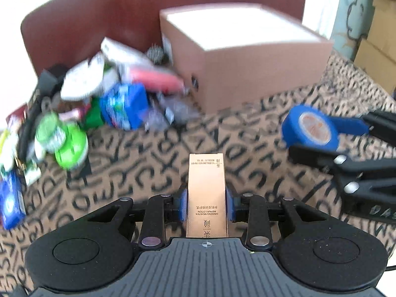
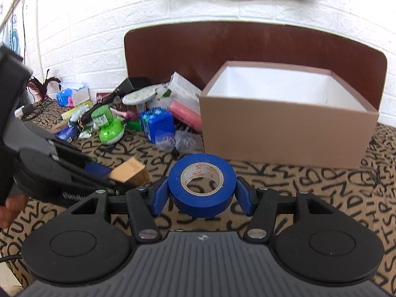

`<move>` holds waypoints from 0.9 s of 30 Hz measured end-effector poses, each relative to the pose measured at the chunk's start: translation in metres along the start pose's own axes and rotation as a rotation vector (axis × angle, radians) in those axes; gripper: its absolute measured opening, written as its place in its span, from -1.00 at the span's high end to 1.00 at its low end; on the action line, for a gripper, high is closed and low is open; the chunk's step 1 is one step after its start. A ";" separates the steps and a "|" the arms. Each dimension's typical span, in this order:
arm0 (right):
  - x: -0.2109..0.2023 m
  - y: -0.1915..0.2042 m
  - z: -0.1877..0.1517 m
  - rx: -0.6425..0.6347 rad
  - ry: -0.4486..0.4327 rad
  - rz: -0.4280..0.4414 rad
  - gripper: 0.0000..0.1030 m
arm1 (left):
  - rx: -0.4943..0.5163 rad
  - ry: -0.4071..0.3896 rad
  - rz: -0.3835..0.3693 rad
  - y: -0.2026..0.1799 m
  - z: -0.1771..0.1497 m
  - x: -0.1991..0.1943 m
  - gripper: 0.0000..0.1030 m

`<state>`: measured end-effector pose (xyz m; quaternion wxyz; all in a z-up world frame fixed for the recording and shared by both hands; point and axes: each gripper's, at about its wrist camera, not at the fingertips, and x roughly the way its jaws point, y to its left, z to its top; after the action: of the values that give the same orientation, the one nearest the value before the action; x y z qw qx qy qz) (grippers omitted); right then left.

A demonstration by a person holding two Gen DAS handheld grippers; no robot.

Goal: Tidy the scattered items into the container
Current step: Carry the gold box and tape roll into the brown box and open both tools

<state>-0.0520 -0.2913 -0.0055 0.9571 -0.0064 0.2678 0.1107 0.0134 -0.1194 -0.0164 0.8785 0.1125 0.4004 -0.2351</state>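
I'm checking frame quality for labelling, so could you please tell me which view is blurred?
Left wrist view: motion-smeared pile of clutter and box, only the held lotion carton sharp. Right wrist view: crisp throughout, tape roll label legible; fisheye bends both.

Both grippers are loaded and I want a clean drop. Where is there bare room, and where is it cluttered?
The box shows only white walls inside; its floor is hidden. Bare cloth lies in front of it, right of the tape roll. Crowded: the pile left of the box, against the brown board.
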 end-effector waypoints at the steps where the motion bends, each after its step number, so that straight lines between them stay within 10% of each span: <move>1: -0.001 -0.001 0.004 -0.005 -0.011 -0.003 -0.21 | 0.005 -0.020 -0.004 -0.001 0.005 -0.005 0.44; 14: -0.010 -0.032 0.074 -0.108 -0.154 -0.029 -0.21 | 0.015 -0.201 -0.080 -0.017 0.106 -0.030 0.44; 27: 0.065 -0.105 0.136 -0.132 -0.089 -0.143 -0.21 | -0.035 -0.176 -0.087 -0.018 0.205 0.043 0.43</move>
<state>0.0942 -0.3700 0.0721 0.9710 -0.0835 0.2161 0.0596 0.1622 -0.2281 0.0857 0.9010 0.0586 0.3303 -0.2749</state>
